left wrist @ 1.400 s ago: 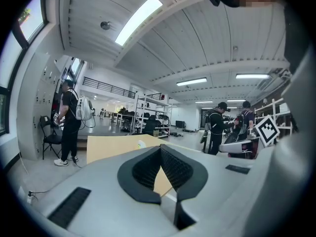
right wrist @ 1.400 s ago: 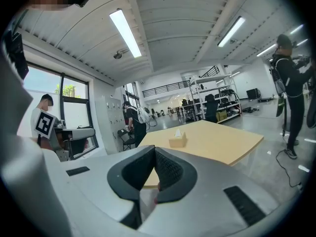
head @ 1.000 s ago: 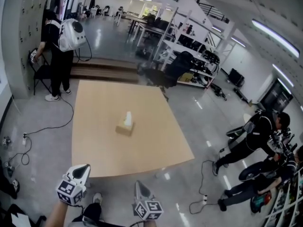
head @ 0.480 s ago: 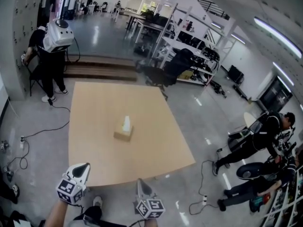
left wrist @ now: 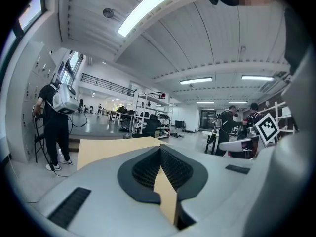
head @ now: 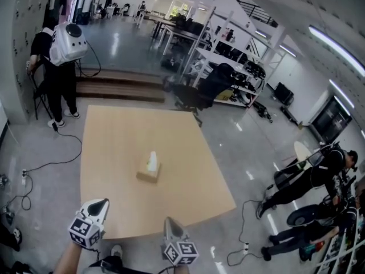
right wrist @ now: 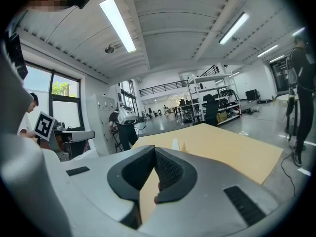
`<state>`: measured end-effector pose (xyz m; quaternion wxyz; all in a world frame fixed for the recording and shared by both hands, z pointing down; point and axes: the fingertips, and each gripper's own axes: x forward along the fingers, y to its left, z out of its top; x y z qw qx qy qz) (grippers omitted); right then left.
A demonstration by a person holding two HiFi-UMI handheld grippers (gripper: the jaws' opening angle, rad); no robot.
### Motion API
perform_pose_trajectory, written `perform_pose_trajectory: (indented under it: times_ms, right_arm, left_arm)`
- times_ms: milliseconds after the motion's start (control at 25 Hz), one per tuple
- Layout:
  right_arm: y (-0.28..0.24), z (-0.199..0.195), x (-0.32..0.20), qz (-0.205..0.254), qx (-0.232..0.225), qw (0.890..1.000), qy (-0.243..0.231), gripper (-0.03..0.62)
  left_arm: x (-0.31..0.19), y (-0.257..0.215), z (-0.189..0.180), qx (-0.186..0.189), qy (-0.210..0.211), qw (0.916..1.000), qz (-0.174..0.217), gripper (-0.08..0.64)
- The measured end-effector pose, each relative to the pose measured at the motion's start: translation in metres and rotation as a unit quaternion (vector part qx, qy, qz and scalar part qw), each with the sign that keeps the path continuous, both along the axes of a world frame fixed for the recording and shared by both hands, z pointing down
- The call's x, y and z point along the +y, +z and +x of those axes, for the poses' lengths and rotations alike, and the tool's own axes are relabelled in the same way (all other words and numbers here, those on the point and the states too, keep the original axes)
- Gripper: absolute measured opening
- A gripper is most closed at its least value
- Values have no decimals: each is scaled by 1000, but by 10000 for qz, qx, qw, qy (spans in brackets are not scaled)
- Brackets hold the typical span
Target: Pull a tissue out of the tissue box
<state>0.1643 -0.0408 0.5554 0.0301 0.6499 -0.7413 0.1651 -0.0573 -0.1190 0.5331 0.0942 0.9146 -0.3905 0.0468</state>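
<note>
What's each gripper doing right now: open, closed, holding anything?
Left gripper: closed, holding nothing.
Right gripper: closed, holding nothing.

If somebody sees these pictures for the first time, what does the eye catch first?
First, the tissue box, alone near the middle of the large wooden table, with a white tissue standing up from its top. Next, the left gripper and right gripper at the head view's bottom edge, pointing toward the table. At upper left, a person with a white backpack stands by the wall.
</note>
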Motion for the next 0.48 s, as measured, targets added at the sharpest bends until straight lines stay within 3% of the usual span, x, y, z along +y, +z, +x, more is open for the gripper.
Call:
perform_pose_trajectory:
  times_ms: [480]
  right_arm:
    - [-3,2,-59,12,18,10000,60,12]
  left_arm:
    - [-59,-2,10,-10,119,9999,29,8]
